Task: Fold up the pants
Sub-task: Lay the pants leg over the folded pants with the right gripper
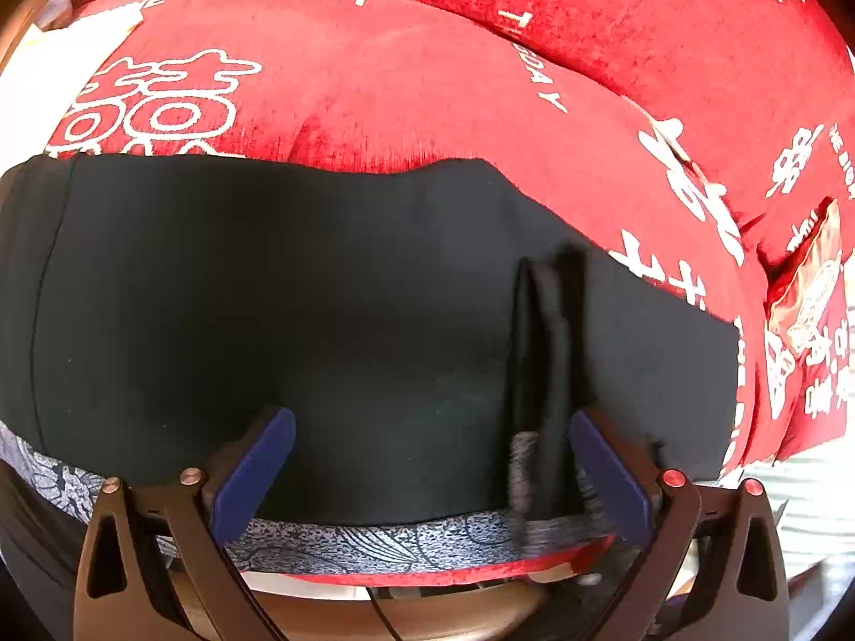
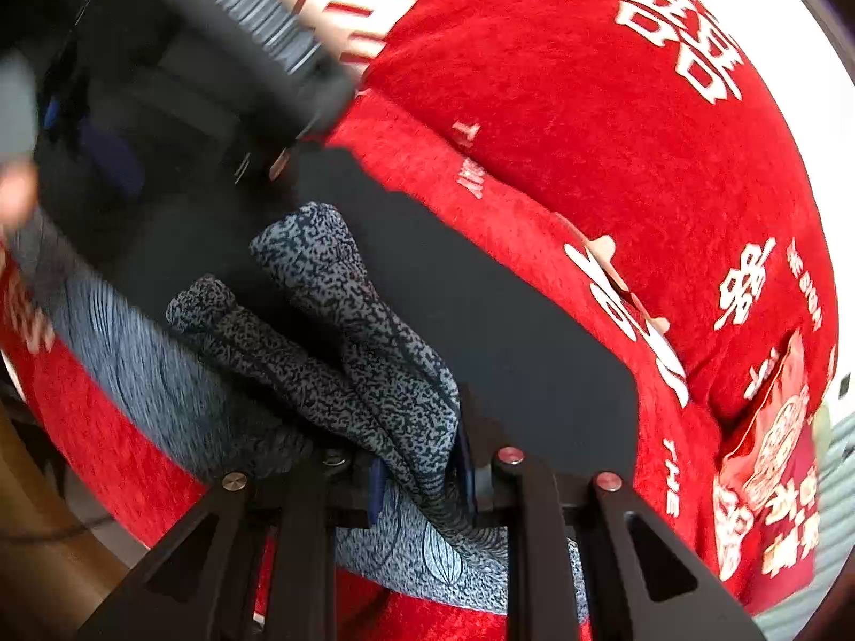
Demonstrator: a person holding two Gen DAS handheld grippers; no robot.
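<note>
The pants (image 1: 320,320) are dark on one side with a grey speckled patterned side (image 1: 417,539). They lie flat on the red bedspread (image 1: 374,96). My left gripper (image 1: 433,464) is open over their near edge, blue fingers (image 1: 256,464) spread wide. A dark upright shape at the right inner finger is blurred. In the right wrist view my right gripper (image 2: 422,475) is shut on a bunched fold of the speckled fabric (image 2: 385,352), lifted above the dark pants (image 2: 507,331). The other gripper's body (image 2: 176,64) shows blurred at upper left.
The red bedspread (image 2: 614,149) with white characters covers the whole bed. A red packet (image 2: 769,448) lies at the right, also in the left wrist view (image 1: 812,288). A wooden edge (image 1: 374,619) and pale floor (image 1: 812,513) lie below the bed's near side.
</note>
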